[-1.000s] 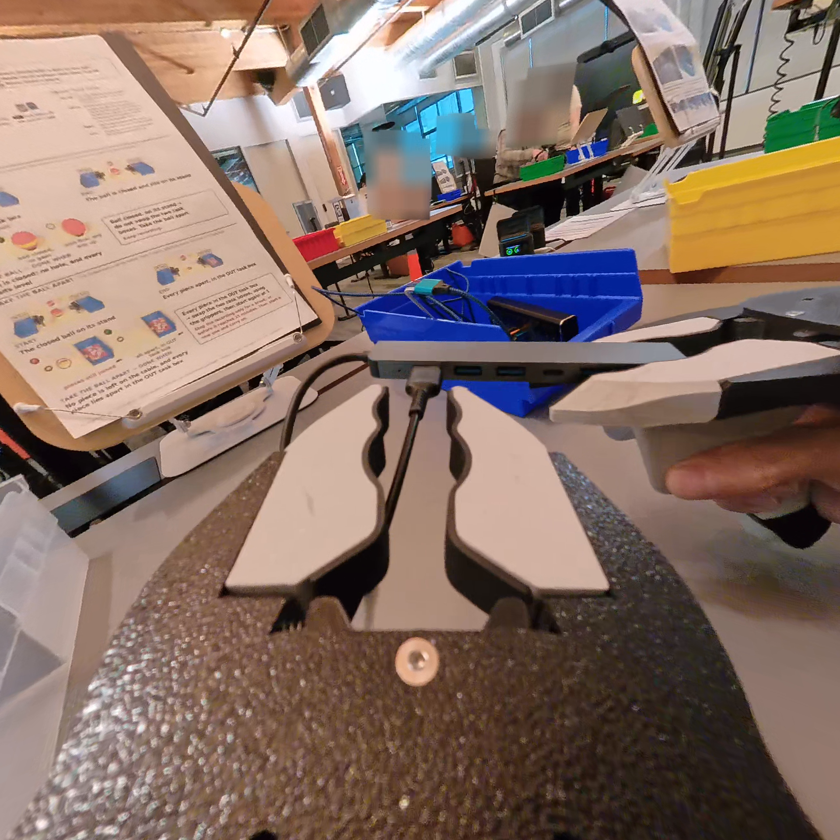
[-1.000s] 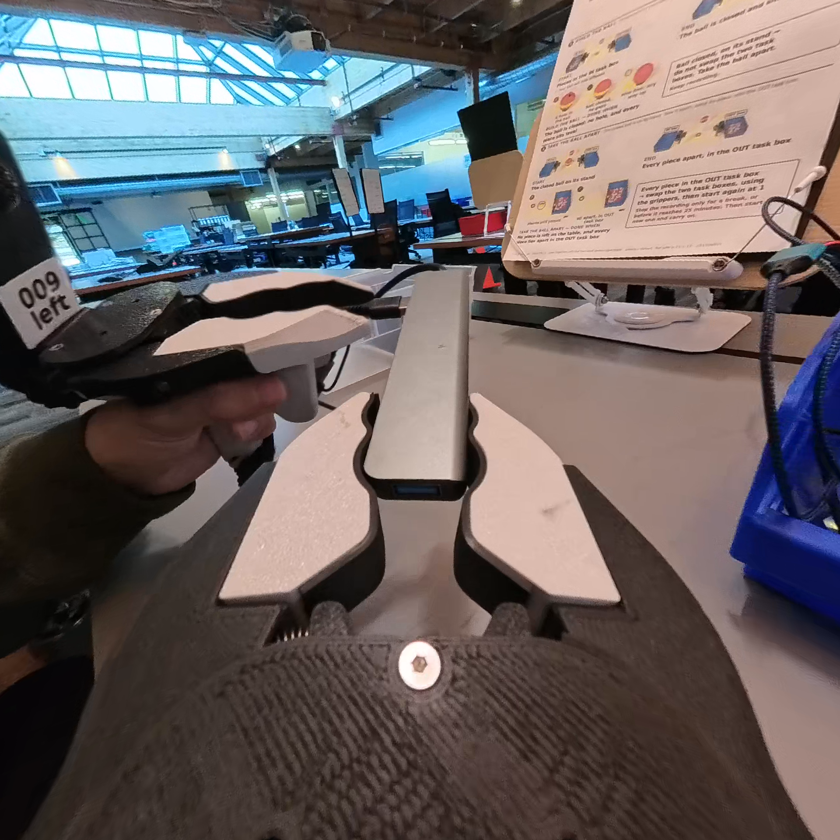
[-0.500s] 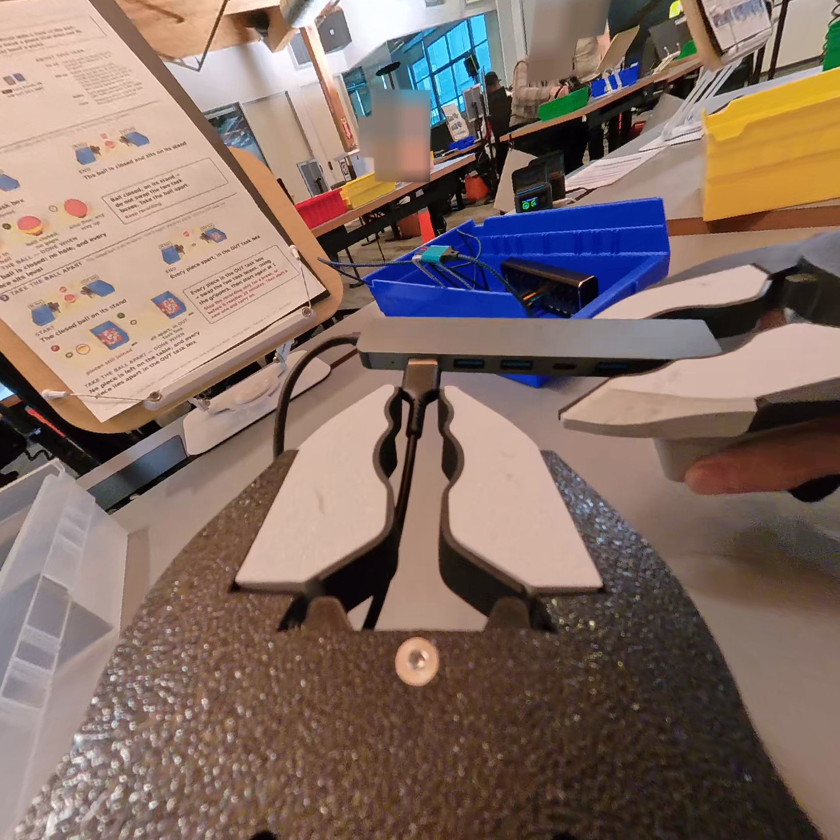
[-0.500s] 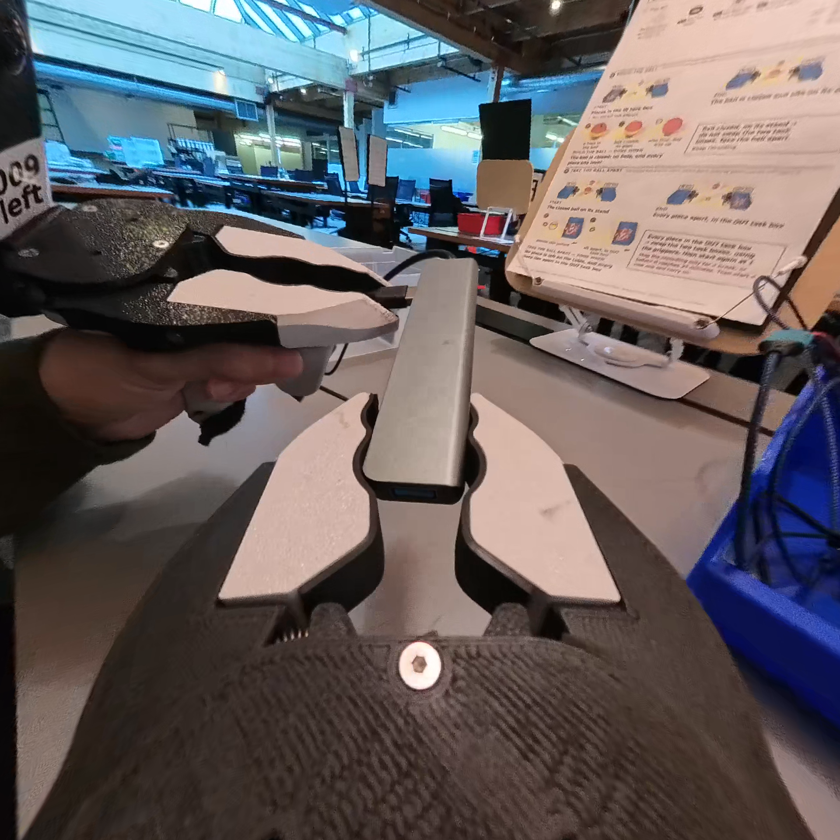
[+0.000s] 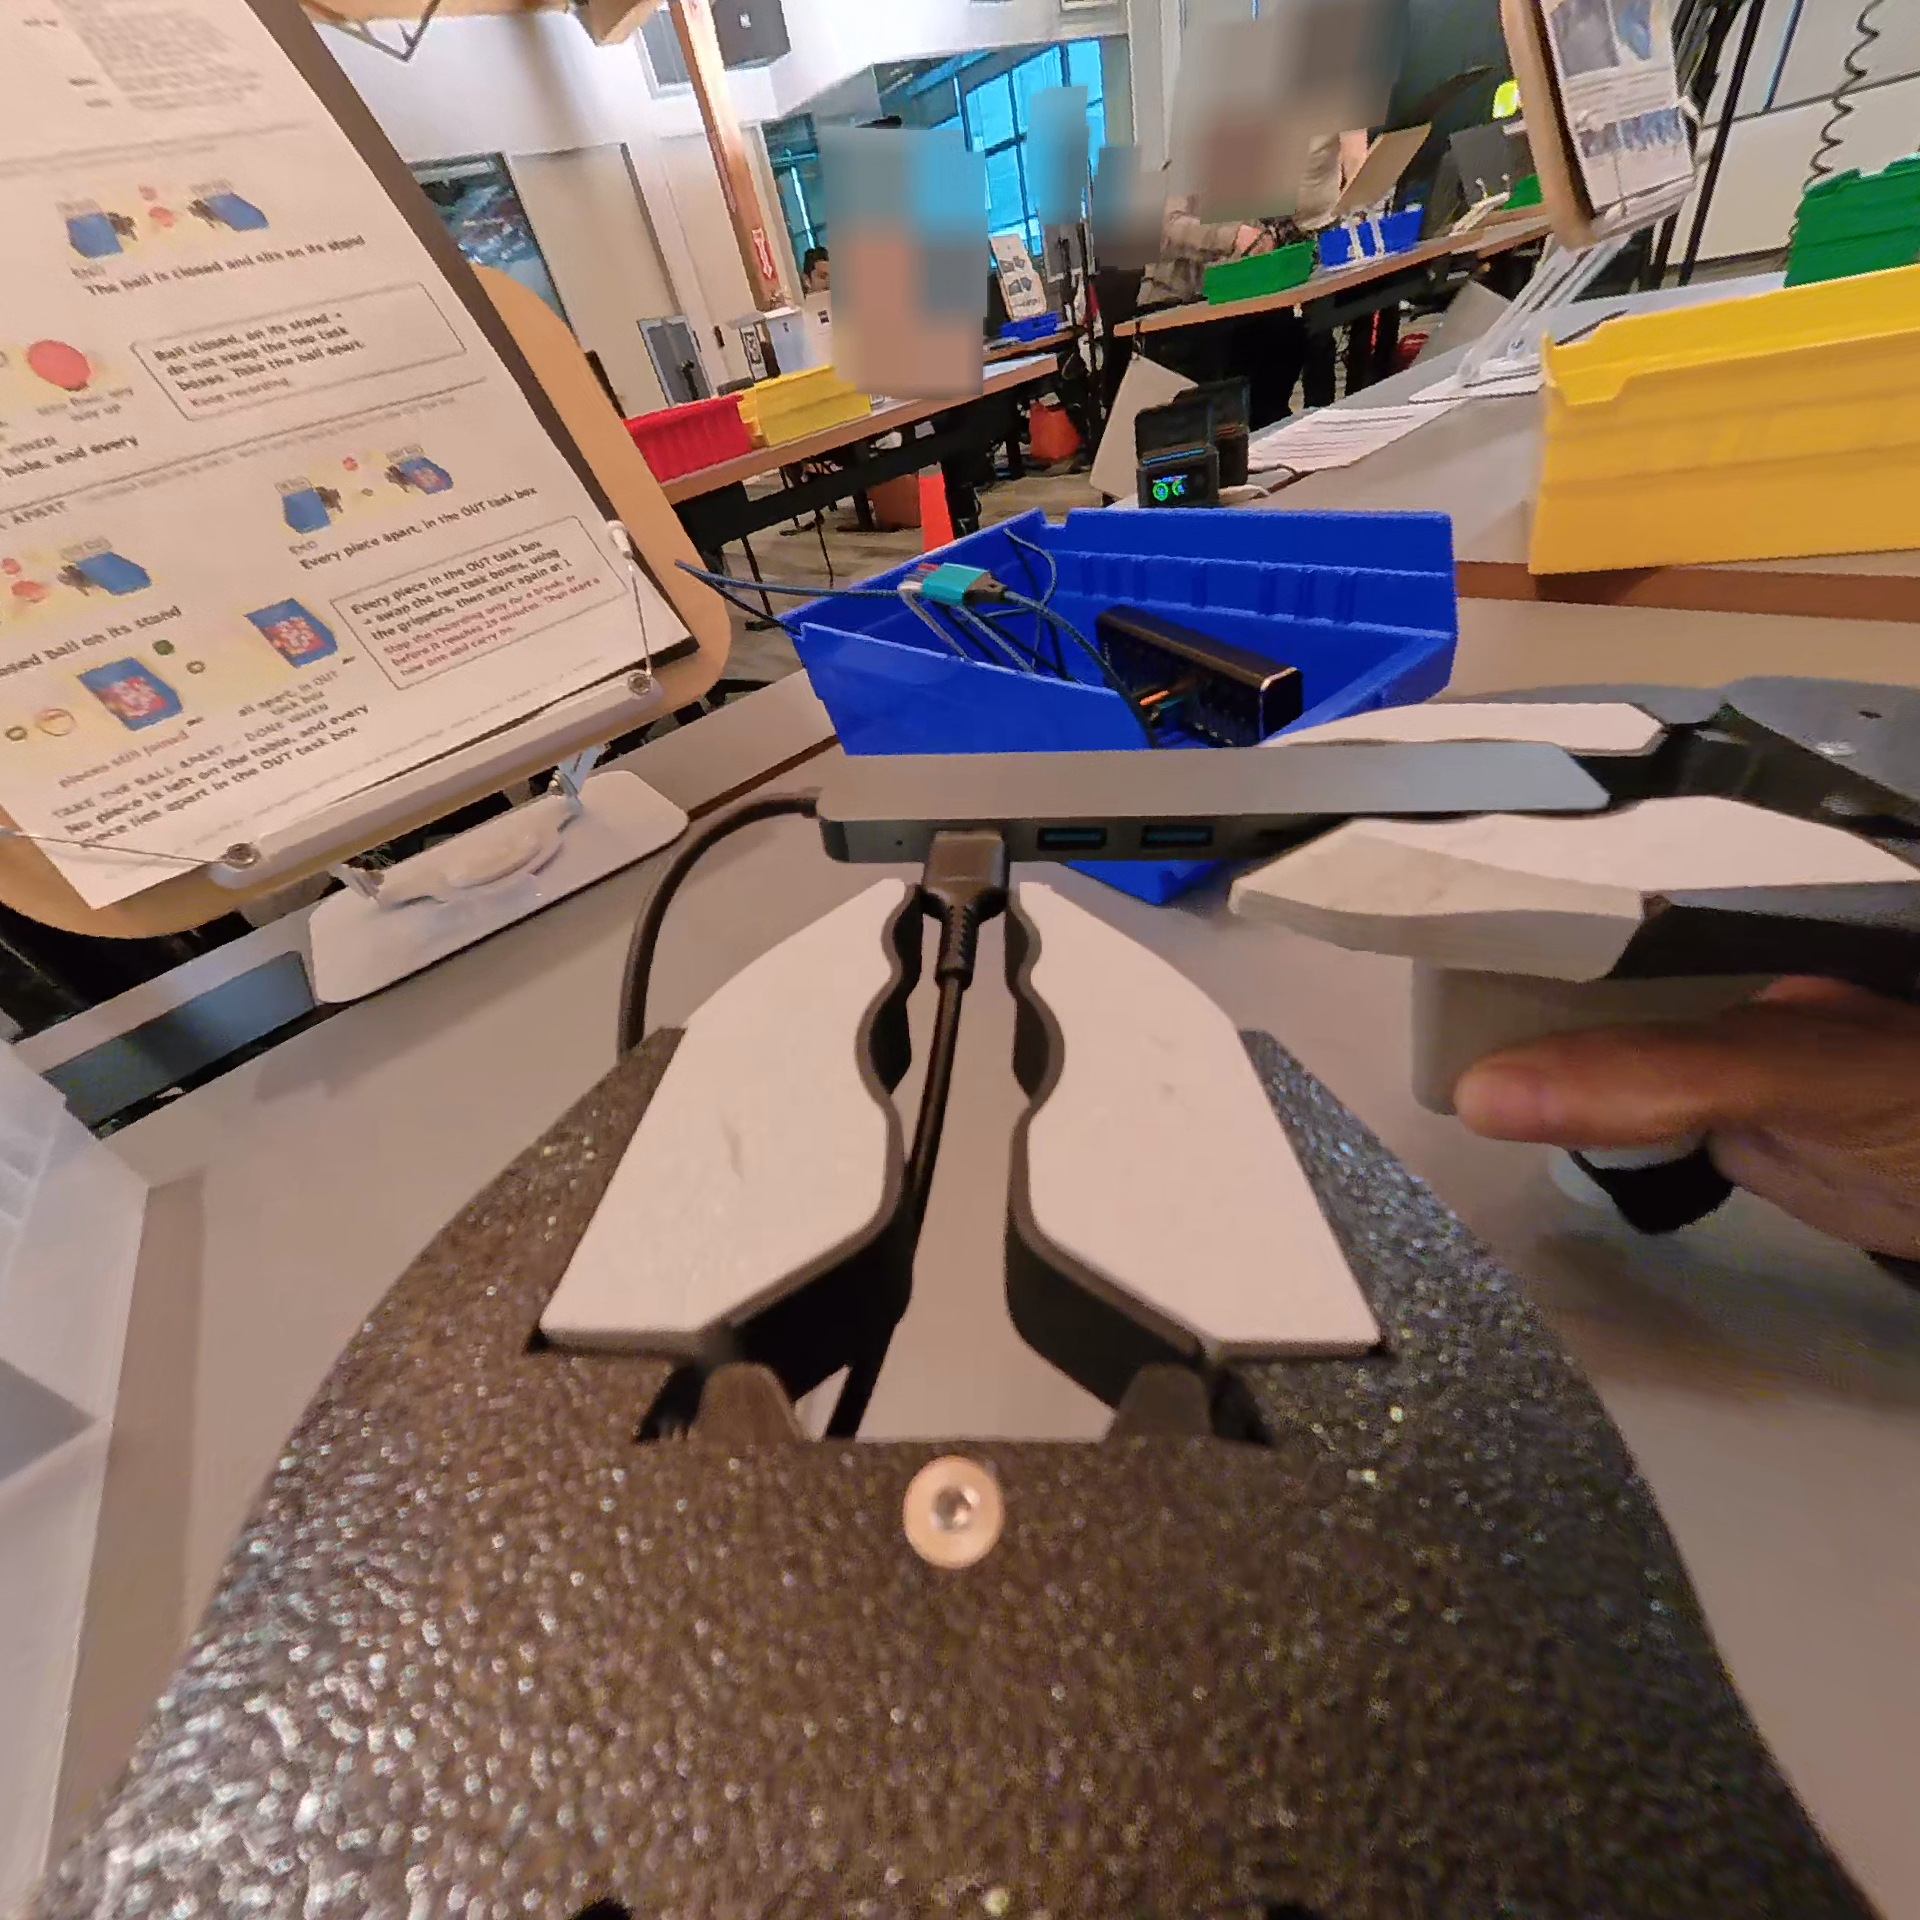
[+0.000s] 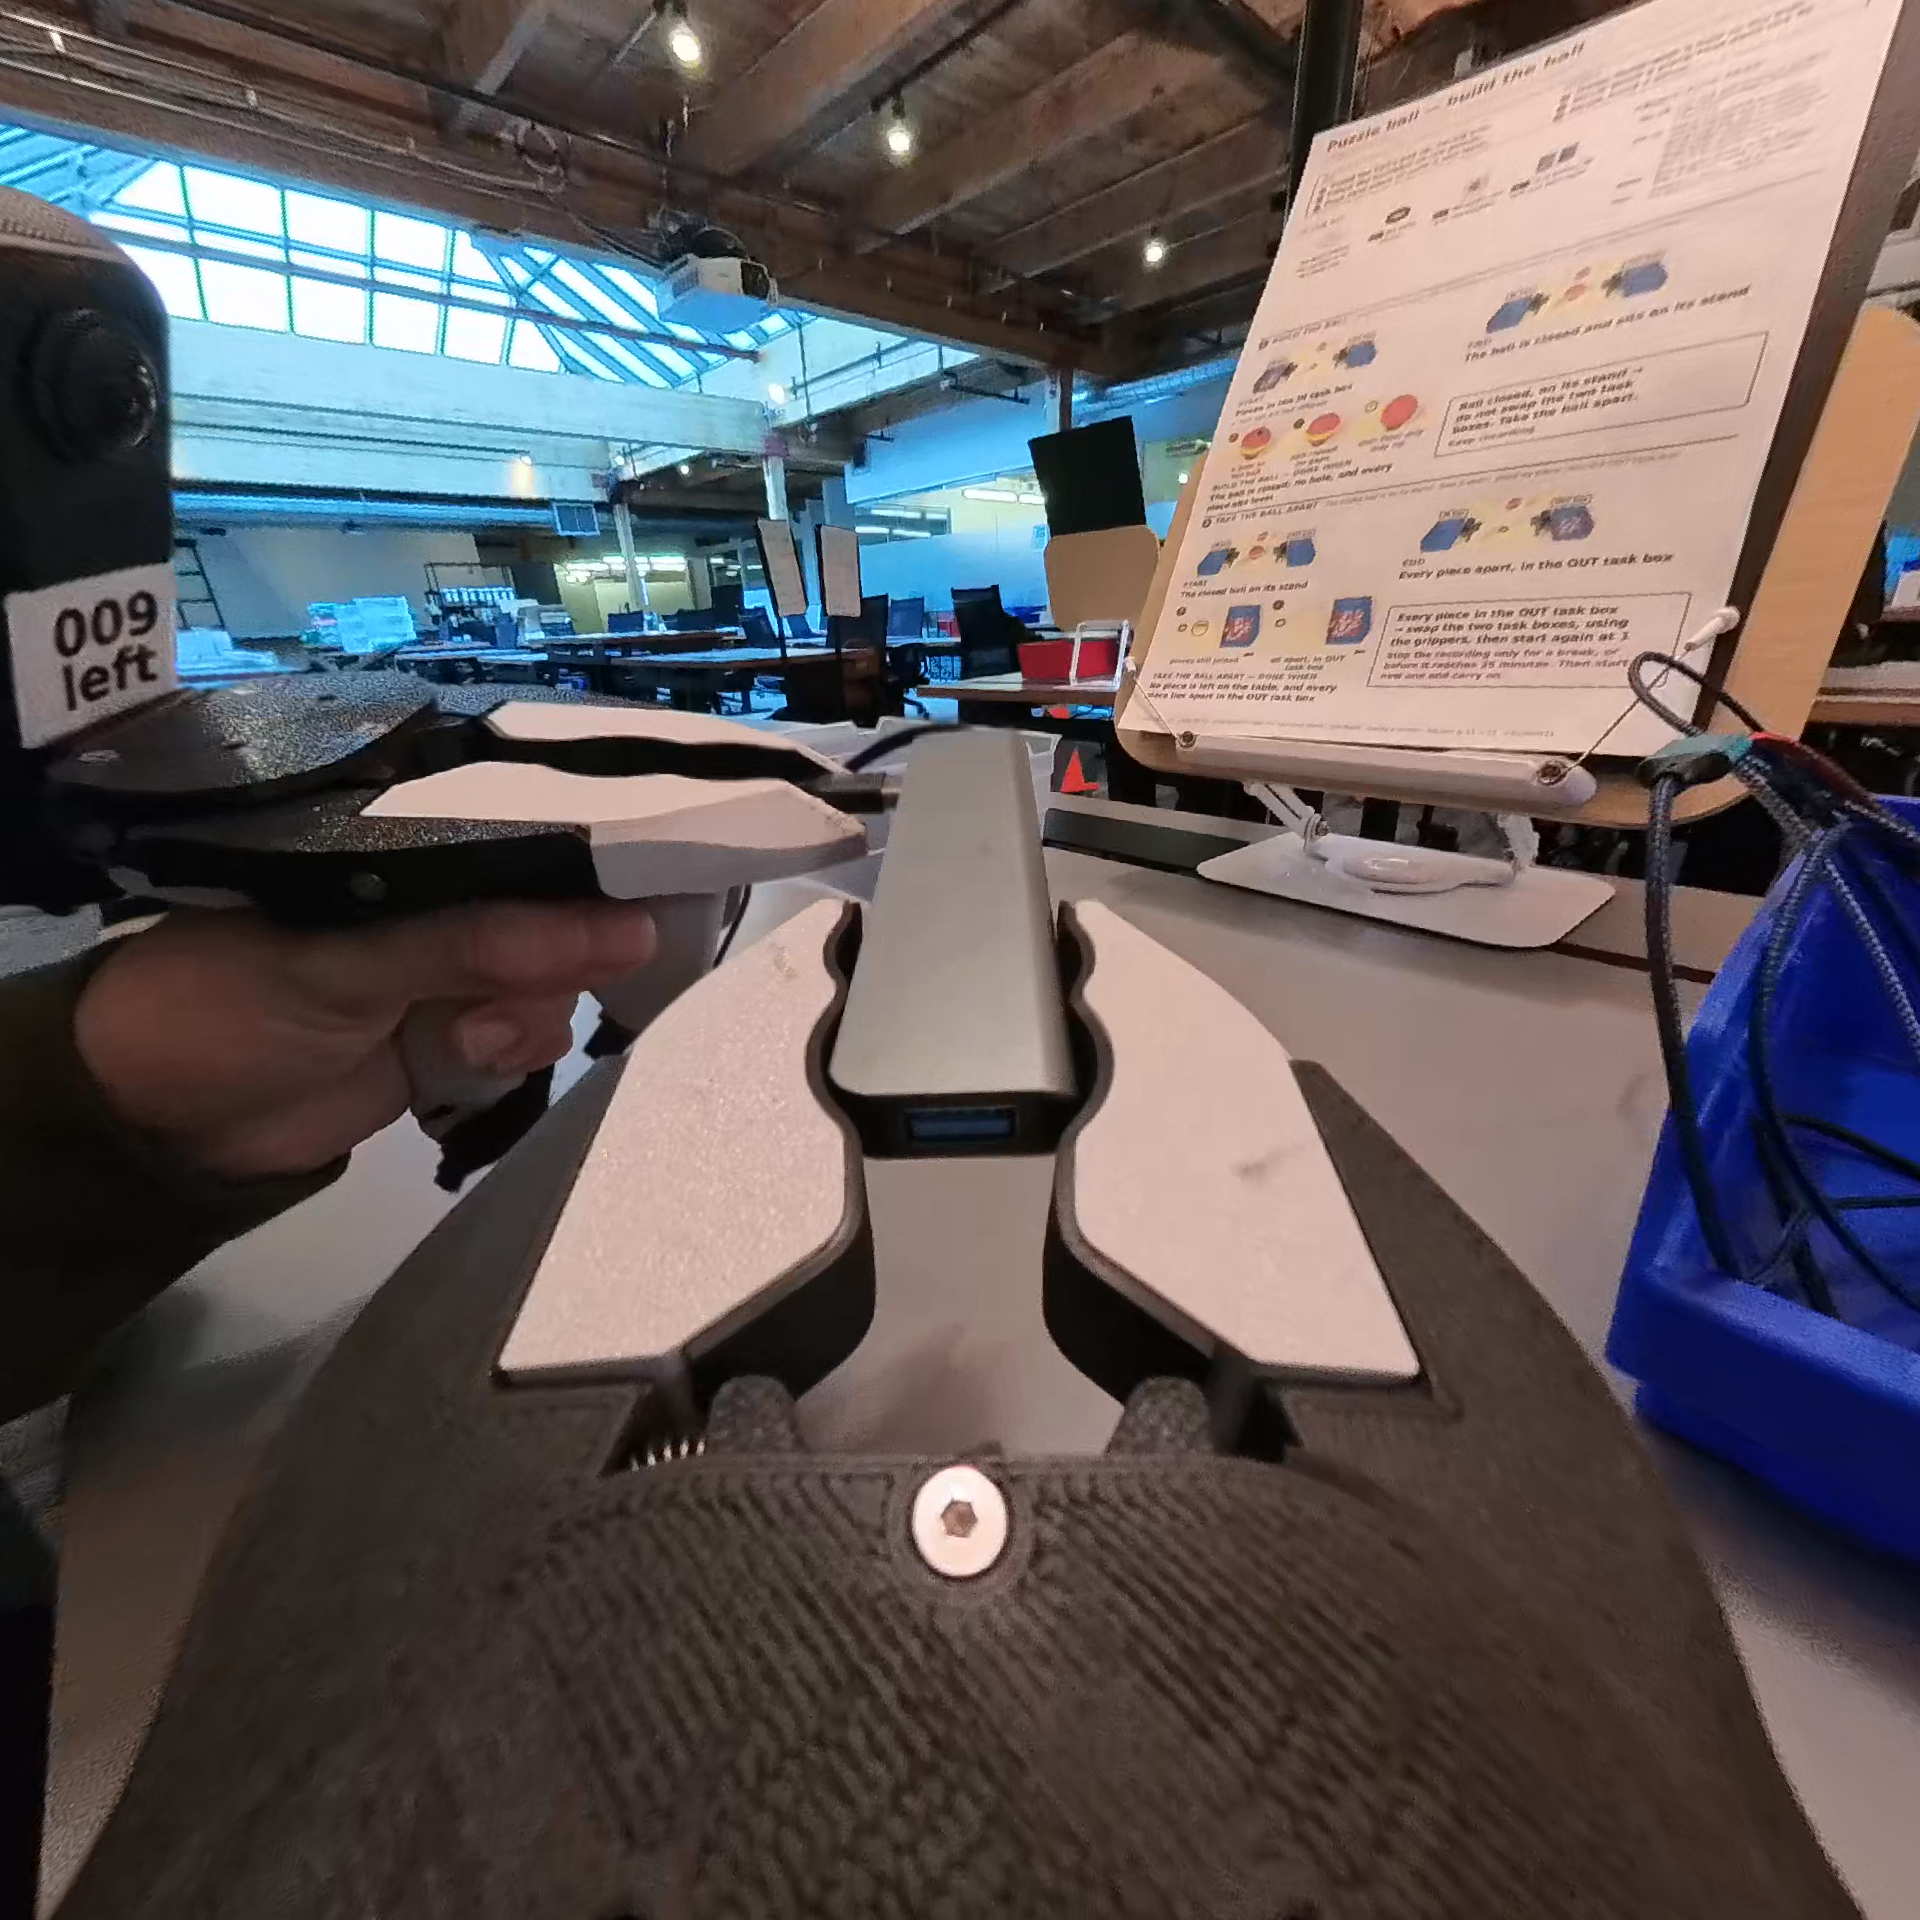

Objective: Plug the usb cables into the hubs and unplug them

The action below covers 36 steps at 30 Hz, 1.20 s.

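My right gripper (image 6: pixel 956 914) is shut on a slim grey usb hub (image 6: pixel 956 935) and holds it level above the grey table; it also shows in the left wrist view (image 5: pixel 1257 816). The hub (image 5: pixel 1195 784) lies crosswise ahead of my left gripper (image 5: pixel 961 899). A black usb cable (image 5: pixel 940 1039) runs between the left fingers, and its plug (image 5: pixel 966 862) sits in the hub's leftmost side port. The left jaws stand close around the back of the plug. Two blue ports (image 5: pixel 1122 836) beside it are empty. The left gripper also shows in the right wrist view (image 6: pixel 847 800).
A blue bin (image 5: pixel 1351 582) behind the hub holds braided cables and a black hub (image 5: pixel 1195 665); it is at the right in the right wrist view (image 6: pixel 1766 1351). An instruction board on a stand (image 5: pixel 312 468) is at the left. Yellow bins (image 5: pixel 1714 436) stand at the far right. A clear container (image 5: pixel 52 1351) is at the left edge. Across from one pair of fingers to the other is roughly 5 centimeters.
The left jaws have narrowed around the cable plug since one second ago. Both grippers and the hub have shifted slightly, the plug staying in the hub.
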{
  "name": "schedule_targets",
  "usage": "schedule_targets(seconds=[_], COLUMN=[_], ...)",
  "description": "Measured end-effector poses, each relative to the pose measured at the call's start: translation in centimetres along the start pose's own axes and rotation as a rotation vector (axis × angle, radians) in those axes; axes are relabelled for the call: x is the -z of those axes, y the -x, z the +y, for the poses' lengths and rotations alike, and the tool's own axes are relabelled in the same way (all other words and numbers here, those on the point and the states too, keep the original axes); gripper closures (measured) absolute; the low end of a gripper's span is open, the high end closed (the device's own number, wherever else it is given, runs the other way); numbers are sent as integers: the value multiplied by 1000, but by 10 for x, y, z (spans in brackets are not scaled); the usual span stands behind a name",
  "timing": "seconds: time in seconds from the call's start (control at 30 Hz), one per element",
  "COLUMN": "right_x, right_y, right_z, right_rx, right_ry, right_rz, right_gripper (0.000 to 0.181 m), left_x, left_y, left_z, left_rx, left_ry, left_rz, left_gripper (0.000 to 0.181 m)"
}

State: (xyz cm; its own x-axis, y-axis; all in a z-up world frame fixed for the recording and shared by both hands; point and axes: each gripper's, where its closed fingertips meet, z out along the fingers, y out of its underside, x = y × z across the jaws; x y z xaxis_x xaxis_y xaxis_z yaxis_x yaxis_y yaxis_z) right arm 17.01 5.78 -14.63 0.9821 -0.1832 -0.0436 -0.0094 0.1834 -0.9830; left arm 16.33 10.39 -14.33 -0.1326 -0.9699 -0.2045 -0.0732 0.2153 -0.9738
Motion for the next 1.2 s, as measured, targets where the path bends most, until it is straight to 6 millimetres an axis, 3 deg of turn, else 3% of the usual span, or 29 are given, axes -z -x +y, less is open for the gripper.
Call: schedule_targets(seconds=[0.47,0.87,0.97,1.07,1.2], right_x=[3,2,1,5,24], right_y=[-1,-1,-3,-18,-51], right_z=[-1,10,5,-5,-46], right_rx=[62,90,111,139,115], right_ry=[30,109,87,82,-15], right_rz=[-23,-53,-16,55,148], right_gripper=[147,146,146,147,147], left_x=[-2,-4,-4,1,22], left_y=[-6,-5,-6,-8,-5], left_z=[3,10,5,-10,-52], left_rx=[22,4,-15,15,59], left_ry=[35,49,17,-32,-173], left_rz=[28,15,15,45,72], left_gripper=[167,167,165,148,138])
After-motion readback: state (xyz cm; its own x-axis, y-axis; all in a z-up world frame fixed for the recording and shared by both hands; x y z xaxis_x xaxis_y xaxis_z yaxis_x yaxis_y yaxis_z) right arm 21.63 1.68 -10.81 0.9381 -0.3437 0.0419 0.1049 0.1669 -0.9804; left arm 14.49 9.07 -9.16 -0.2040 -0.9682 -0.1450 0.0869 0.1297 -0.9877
